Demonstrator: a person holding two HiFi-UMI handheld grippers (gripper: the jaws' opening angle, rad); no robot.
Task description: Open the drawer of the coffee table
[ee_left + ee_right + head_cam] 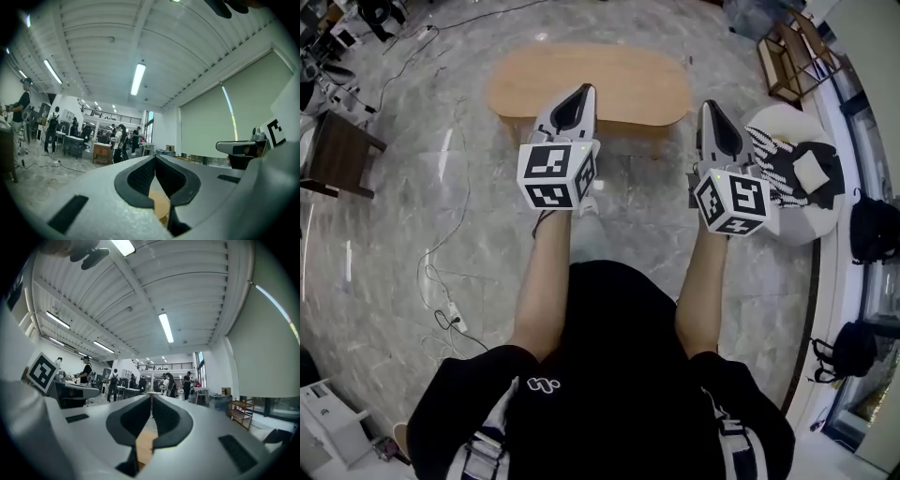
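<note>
An oval, light-wood coffee table stands on the marble floor ahead of me in the head view. Its drawer does not show from above; only the near edge under the top is visible. My left gripper is held level with its tip over the table's near left part, jaws shut and empty. My right gripper is level just off the table's right end, also shut with nothing in it. A patch of the tabletop wood shows below the left gripper in its own view. The same wood shows below the right gripper.
A white beanbag with a black-and-white cloth sits close to the right gripper. A wooden rack stands at the far right, a dark stool at the left. Cables and a power strip lie on the floor. Backpacks line the right wall.
</note>
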